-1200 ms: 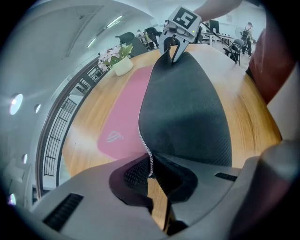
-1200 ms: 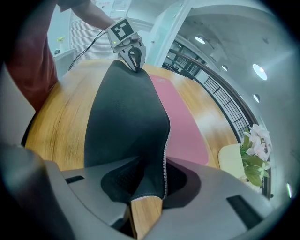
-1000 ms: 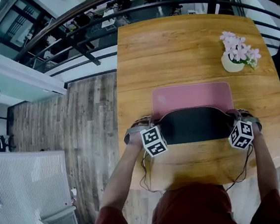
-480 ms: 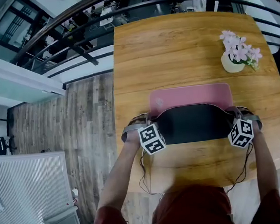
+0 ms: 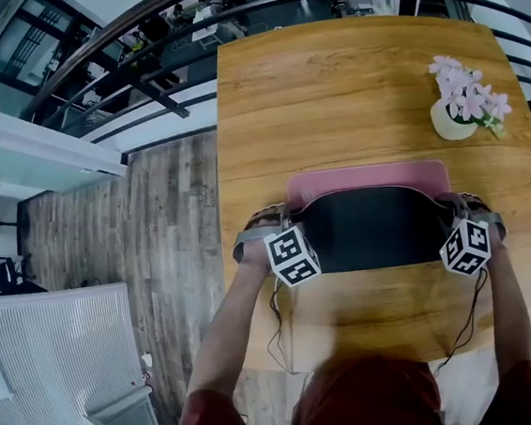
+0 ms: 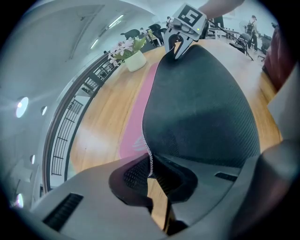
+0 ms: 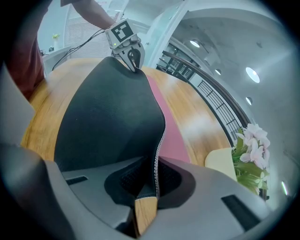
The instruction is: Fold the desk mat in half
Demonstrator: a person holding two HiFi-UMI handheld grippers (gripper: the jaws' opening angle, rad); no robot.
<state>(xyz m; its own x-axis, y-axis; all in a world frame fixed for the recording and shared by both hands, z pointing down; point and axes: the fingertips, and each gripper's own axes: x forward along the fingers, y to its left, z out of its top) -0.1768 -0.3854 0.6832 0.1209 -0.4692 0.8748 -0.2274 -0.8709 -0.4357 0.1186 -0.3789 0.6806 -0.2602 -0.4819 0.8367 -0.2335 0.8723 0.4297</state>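
- Your forearms (image 5: 232, 325) reach forward from dark red sleeves, one gripper in each hand, cubes with square markers facing up
- Your left gripper (image 5: 286, 222) pinches the near left corner of the desk mat (image 5: 371, 229); in the left gripper view the jaws are pressed together on the mat's stitched edge, with bare wood showing just under them
- Your right gripper (image 5: 455, 204) has the near right corner; its jaws have just been closing, and in the right gripper view they clamp the stitched edge that runs between them
- The two grippers sit level with each other, with the mat's full width spanning the gap between them
- The mat's near part is lifted off the table (image 5: 328, 87) and turned over, so its black underside faces up and bows in a soft arch between your two grippers
- Just past that black arch, a narrow strip of the mat's pink top face (image 5: 366, 180) lies flat on the wood
- A white pot of pink flowers (image 5: 462, 111) stands at the table's far right, well apart from the mat
- Beyond the table's far edge runs a dark railing (image 5: 152, 72), with plank floor (image 5: 172, 217) to your left
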